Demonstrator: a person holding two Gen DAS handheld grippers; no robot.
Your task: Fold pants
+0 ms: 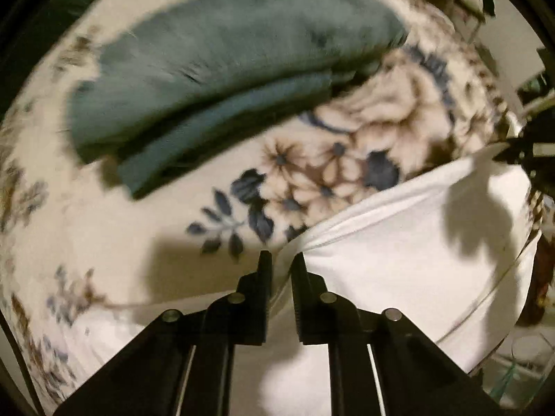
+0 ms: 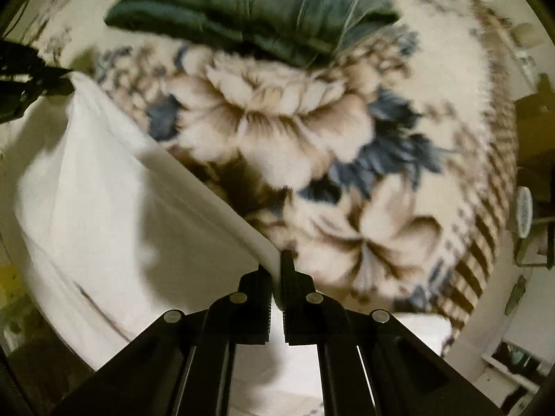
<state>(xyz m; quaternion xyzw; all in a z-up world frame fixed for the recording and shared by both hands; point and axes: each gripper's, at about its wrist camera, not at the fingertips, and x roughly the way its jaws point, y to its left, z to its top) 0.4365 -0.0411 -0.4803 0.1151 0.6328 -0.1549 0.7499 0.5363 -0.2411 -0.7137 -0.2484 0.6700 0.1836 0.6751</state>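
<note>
The white pants [image 1: 399, 228] are hanging just above the floral blanket [image 1: 329, 159], soft and light, sagging between two pinched edge points. Both the left gripper [image 1: 281, 260] and right gripper [image 2: 275, 260] are clamping that hem in their jaws; green folded clothes [image 1: 222, 55] are lying beyond.

A plush floral blanket [image 2: 312, 131] in cream, brown and blue covers the bed, its border checked in brown [image 2: 485, 242]. A folded teal-green blanket [image 1: 215, 55] lies on it (blurred in both views). Hard shadows fall across the fabric. Beyond the bed edge, dim clutter and a pale wall [image 2: 485, 339].
</note>
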